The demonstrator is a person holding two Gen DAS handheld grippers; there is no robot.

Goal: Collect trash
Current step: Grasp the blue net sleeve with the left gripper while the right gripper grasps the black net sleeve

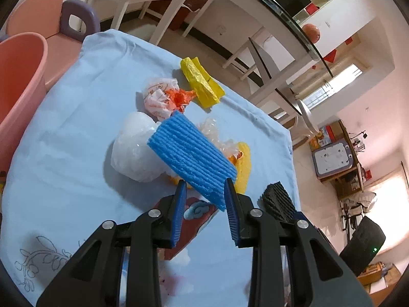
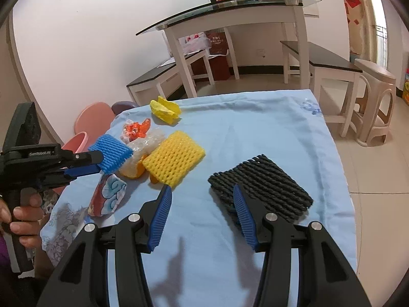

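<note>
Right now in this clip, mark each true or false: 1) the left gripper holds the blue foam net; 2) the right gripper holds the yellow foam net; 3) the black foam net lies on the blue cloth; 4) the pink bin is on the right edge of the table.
1) True: the left gripper is shut on the blue foam net.
2) False: the right gripper is open and holds nothing; the yellow foam net lies on the table.
3) True: the black foam net lies on the blue cloth.
4) False: the pink bin is at the cloth's left edge in the left wrist view.
</note>
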